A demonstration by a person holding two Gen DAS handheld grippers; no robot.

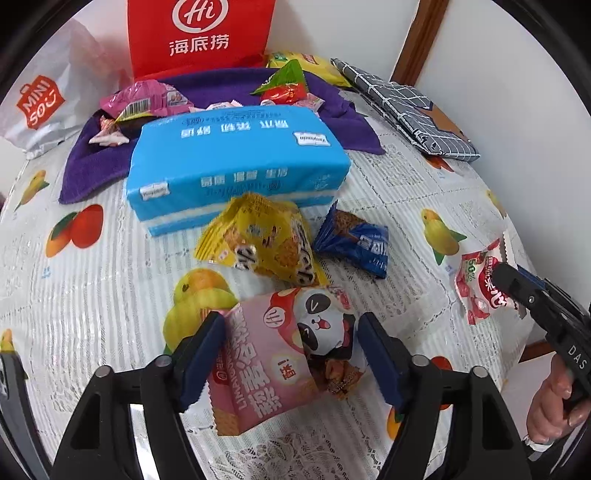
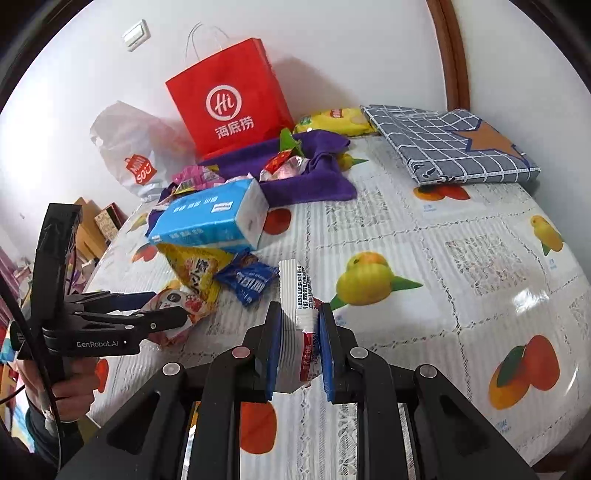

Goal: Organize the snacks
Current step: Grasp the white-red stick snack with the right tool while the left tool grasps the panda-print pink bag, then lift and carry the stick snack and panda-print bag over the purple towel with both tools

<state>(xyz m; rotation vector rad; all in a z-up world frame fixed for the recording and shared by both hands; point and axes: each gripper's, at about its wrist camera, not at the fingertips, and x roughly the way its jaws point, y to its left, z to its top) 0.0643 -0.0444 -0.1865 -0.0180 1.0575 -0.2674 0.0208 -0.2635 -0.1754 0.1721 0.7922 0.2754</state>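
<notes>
A pink snack packet with a panda face point(image 1: 273, 354) lies flat on the fruit-print tablecloth point(image 1: 92, 295). My left gripper point(image 1: 291, 347) straddles it with its jaws open; one finger point(image 1: 203, 347) is at the packet's left edge and the other stands clear on the right. From the right wrist view the left gripper point(image 2: 168, 306) hangs low over that packet point(image 2: 194, 308). My right gripper point(image 2: 300, 314) is shut on a red-and-white strawberry packet point(image 2: 295, 284), held just above the table. That right gripper point(image 1: 506, 280) and its packet point(image 1: 476, 291) also show at the right of the left wrist view.
A yellow snack point(image 1: 266, 240) and a blue snack point(image 1: 358, 240) lie before a blue tissue pack point(image 1: 236, 162). Behind is a purple cloth point(image 1: 221, 88) with several small snacks, a red paper bag point(image 1: 201, 33), a white bag point(image 1: 40, 103), a yellow chip bag point(image 2: 332, 120) and a folded checked cloth point(image 1: 406, 107).
</notes>
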